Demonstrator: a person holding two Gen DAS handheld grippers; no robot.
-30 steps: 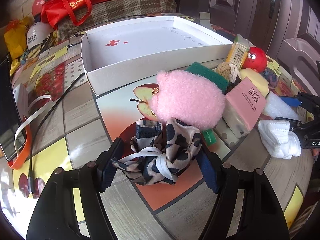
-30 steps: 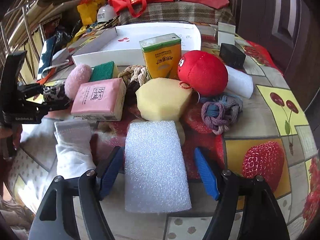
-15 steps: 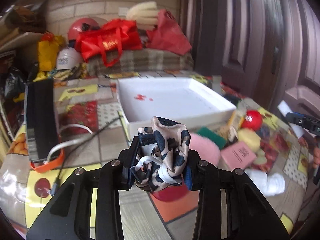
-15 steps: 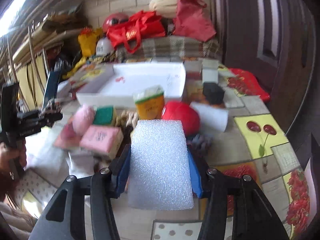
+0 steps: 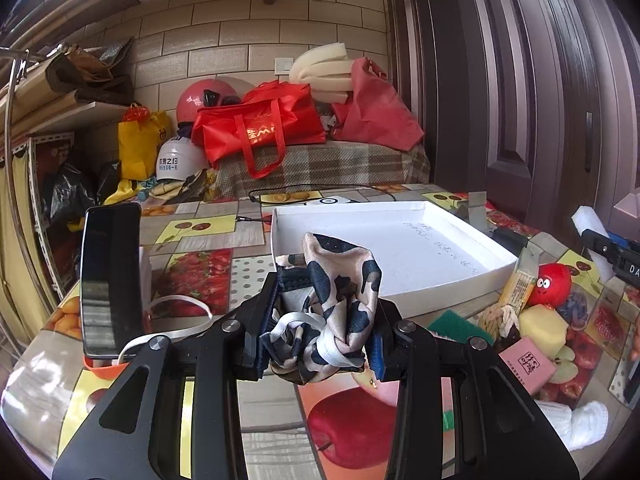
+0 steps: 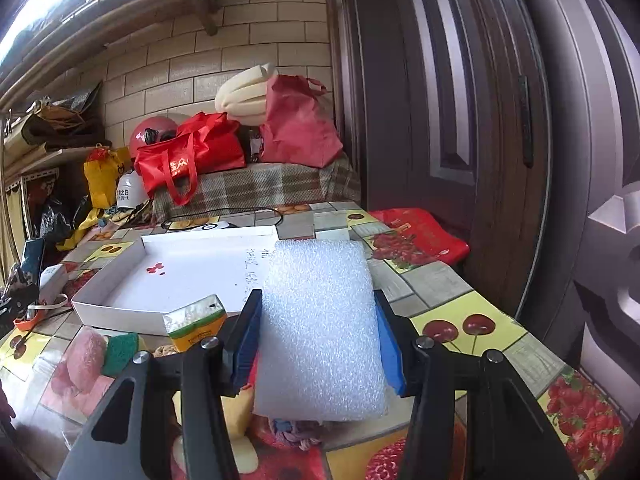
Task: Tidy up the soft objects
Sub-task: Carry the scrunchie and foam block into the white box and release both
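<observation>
My left gripper is shut on a bunched leopard-print scarf with a white ribbon, held above the table in front of the white tray. My right gripper is shut on a white foam block, lifted above the table near the white tray. On the table lie a pink fluffy toy, a green sponge, a yellow sponge, a pink packet, a red ball and a white cloth.
A phone stands on an orange holder at the left with a white cable. A yellow-green carton stands by the tray. Red bags and helmets sit on a checked bench behind. A dark door is at the right.
Both grippers closed on their objects and lifted them off the table: the left with the scarf, the right with the foam block. Both now sit higher, facing the tray.
</observation>
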